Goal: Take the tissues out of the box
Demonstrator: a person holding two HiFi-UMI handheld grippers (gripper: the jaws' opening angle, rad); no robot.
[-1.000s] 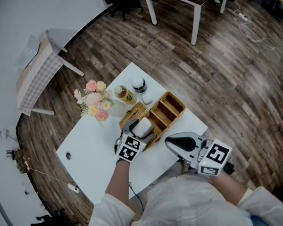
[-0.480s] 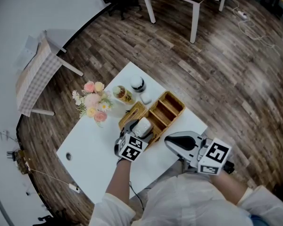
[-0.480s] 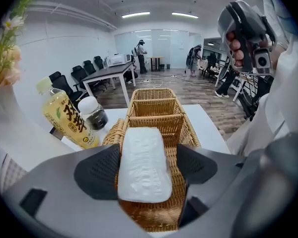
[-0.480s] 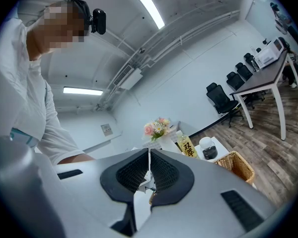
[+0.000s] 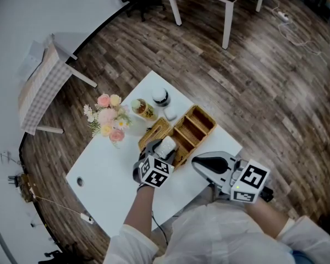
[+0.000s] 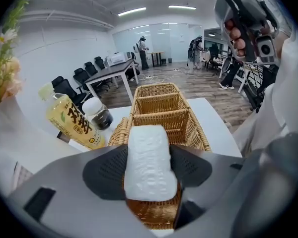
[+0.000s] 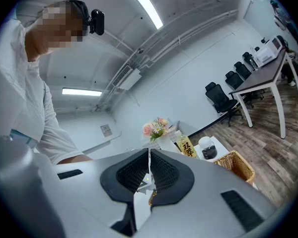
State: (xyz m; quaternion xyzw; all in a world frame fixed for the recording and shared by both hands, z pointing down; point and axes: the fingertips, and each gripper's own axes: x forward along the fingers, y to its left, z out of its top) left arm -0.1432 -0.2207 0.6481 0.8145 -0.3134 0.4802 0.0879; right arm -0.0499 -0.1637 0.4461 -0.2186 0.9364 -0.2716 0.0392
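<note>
A white tissue pack (image 6: 148, 162) sits in the near compartment of the woven basket (image 6: 159, 103). My left gripper (image 6: 148, 155) points steeply down over it. Its jaws have just been closing, and both dark pads now press on the pack's long sides. In the head view the pack (image 5: 166, 146) shows just beyond the left gripper (image 5: 159, 152), at the near-left end of the basket (image 5: 197, 126). My right gripper (image 5: 209, 166) hovers level off the table's near edge, its pads (image 7: 161, 170) together on nothing.
A yellow tea bottle (image 6: 69, 120) and a white-lidded jar (image 6: 99, 114) stand just left of the basket. A bunch of pink flowers (image 5: 107, 117) stands at the far left of the white table (image 5: 110, 175). The basket's two far compartments hold nothing visible.
The left gripper has tilted and rolled a little over the basket's near compartment. The right gripper has stayed where it was.
</note>
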